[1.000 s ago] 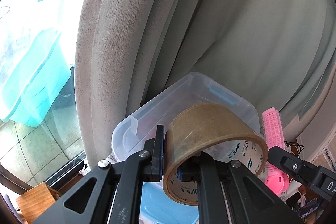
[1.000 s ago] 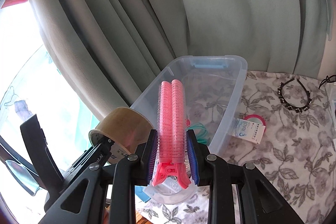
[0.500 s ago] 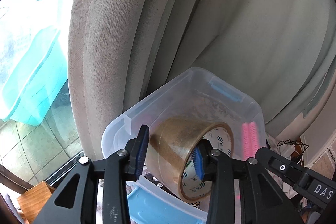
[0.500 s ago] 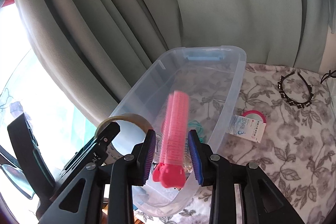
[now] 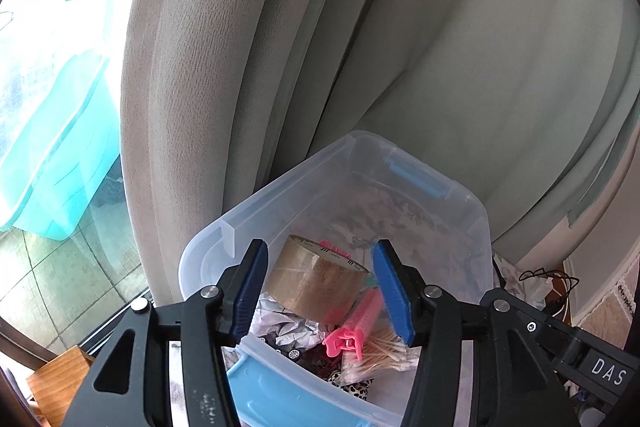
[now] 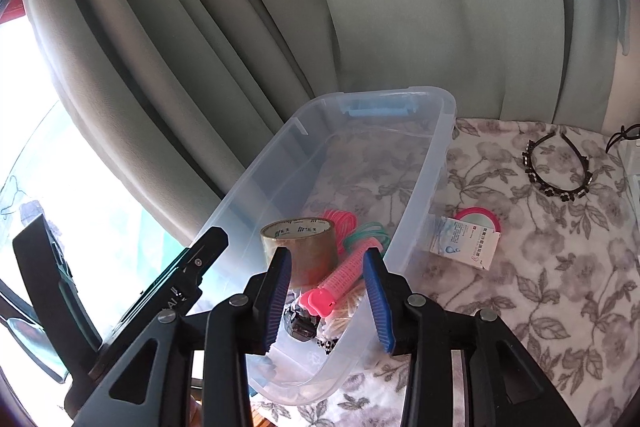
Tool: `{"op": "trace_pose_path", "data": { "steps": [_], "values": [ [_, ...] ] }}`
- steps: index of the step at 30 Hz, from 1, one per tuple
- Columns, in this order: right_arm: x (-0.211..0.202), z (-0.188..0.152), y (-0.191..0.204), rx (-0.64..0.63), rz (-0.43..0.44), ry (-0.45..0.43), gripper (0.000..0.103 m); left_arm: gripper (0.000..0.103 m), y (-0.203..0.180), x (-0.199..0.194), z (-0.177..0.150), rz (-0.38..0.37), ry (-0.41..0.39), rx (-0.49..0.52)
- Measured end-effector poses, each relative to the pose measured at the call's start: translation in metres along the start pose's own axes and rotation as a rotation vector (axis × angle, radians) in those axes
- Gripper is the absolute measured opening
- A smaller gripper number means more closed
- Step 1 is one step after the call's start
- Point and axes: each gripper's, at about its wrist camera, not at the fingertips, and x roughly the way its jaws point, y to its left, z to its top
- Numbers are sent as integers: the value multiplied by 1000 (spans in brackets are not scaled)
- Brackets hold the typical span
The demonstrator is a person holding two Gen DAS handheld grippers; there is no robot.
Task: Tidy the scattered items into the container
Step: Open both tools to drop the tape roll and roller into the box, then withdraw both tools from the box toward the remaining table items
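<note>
Both loads had dropped since the earlier frames: the brown roll of packing tape (image 5: 316, 285) no longer sat between the left tool's pads, and the pink ribbed hair roller (image 6: 344, 277) had left the right tool's grip; each now lay inside the clear plastic storage bin (image 6: 424, 163).

Nearest the lens in the left wrist view, the left tool (image 5: 320, 287) hung over the bin's near end at the lower centre of the frame, its jaws opening and roughly half apart, with nothing pressed by the blue pads (image 5: 390, 293); the tape roll showed in the gap between them but lay below, on the bin's contents. In the right wrist view the right tool (image 6: 326, 291) stood partly open at lower centre, empty, above the hair roller.

Beyond the pads, the tape roll lay on crumpled white paper (image 5: 288, 323), with the roller just right of it over a bag of cotton swabs (image 5: 380, 351). Pink and green coiled hair ties (image 6: 356, 227) lay behind them.

Right of the bin, on the flower-patterned cloth (image 6: 560, 267) that covered the counter, lay a small white and blue box (image 6: 466, 239), and farther off at upper right a black beaded headband (image 6: 556, 171). Grey-green curtains (image 6: 360, 7) hung behind everything.
</note>
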Motion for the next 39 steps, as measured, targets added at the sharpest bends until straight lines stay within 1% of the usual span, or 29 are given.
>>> {"op": "trace_pose_path", "data": {
  "steps": [2, 3, 5, 11, 21, 27, 30, 34, 36, 39],
  "values": [
    [-4, -1, -1, 5, 4, -6, 41, 60, -6, -8, -3, 2, -11, 3],
    [-7, -1, -2, 7, 5, -10, 41, 63, -16, -16, -10, 2, -17, 5],
    [-12, -1, -3, 12, 9, -18, 41, 63, -24, -24, -13, 0, -26, 7],
    [-36, -2, -12, 34, 20, -68, 41, 64, -32, -42, -6, -5, -47, 27],
    [-80, -6, -59, 149, 16, -168, 41, 65, -70, -68, -5, -37, -84, 126],
    [-106, -8, -100, 228, -5, -233, 41, 66, -107, -65, -8, -87, -89, 207],
    [-115, -11, -124, 271, -21, -251, 41, 73, -131, -68, -16, -123, -79, 263],
    [-121, -18, -155, 320, -45, -257, 41, 73, -168, -46, -35, -155, -33, 347],
    [-122, -22, -170, 345, -56, -254, 41, 73, -182, -36, -47, -152, 0, 378],
    [-119, -28, -193, 377, -74, -242, 41, 73, -200, -8, -67, -104, 26, 391]
  ]
}}
